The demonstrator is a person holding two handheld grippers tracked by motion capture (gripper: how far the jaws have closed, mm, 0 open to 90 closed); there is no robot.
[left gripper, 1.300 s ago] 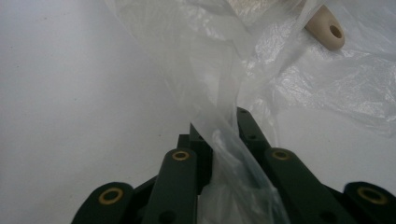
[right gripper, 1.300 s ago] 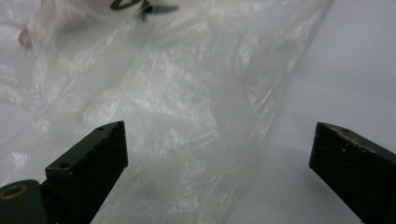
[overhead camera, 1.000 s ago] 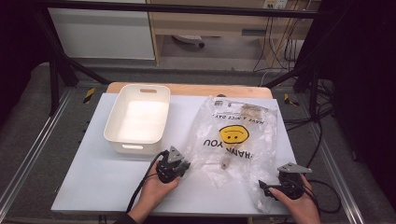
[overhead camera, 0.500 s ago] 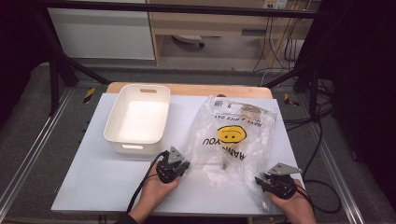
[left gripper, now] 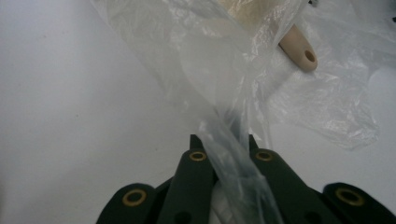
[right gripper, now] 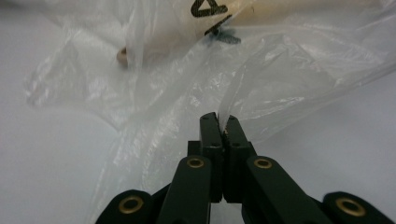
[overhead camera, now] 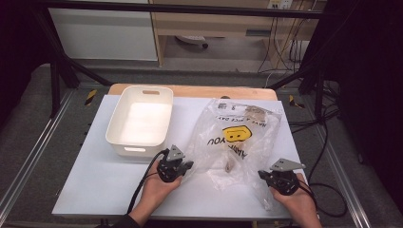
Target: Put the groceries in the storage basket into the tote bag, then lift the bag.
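White bench (overhead camera: 95, 190). Tub (overhead camera: 140, 121) sited at 10 o'clock. Left gripper (overhead camera: 186, 166), just closed, is clamped on plastic bag (overhead camera: 237, 142) at centre; right gripper (overhead camera: 264, 175), likewise, at 5 o'clock. Step judged: mouth gripped. Next: spread apart.

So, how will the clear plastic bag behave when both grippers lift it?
The plastic bag will probably sag and stretch: its film bunches between the left gripper. It looks light. The wooden handle inside may slide toward the opening.
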